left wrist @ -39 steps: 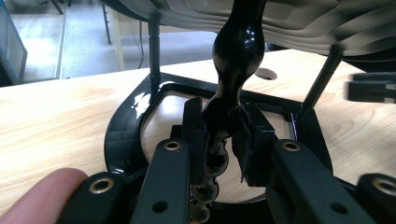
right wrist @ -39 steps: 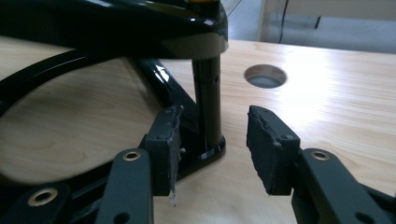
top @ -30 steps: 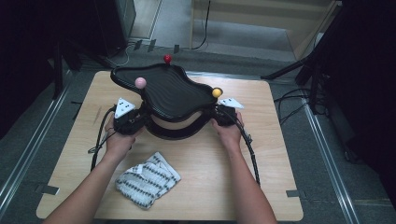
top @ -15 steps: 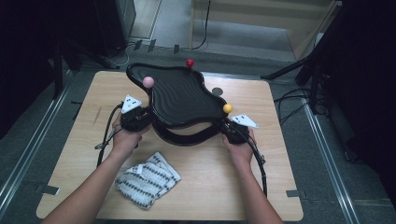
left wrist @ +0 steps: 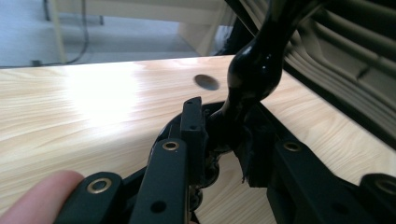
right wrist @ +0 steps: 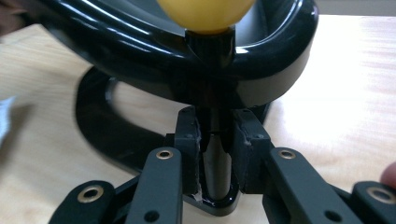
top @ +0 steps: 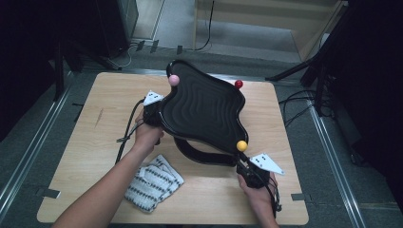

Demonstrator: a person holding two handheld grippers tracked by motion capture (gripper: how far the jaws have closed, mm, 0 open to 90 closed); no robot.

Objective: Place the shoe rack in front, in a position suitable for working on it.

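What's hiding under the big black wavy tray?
Under the tray a curved black base pokes out, resting on the wooden table. The right claw pinches a black post below the yellow ball. The rest of the base is covered.

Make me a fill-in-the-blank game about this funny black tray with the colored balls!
1. The right gripper is shut on the post under the ____ ball.
2. The black tray stands on a ____ table.
3. The patterned cloth lies beside the person's ____ forearm.
4. The ball nearest the left gripper is ____.

Missing words: yellow; wooden; left; pink
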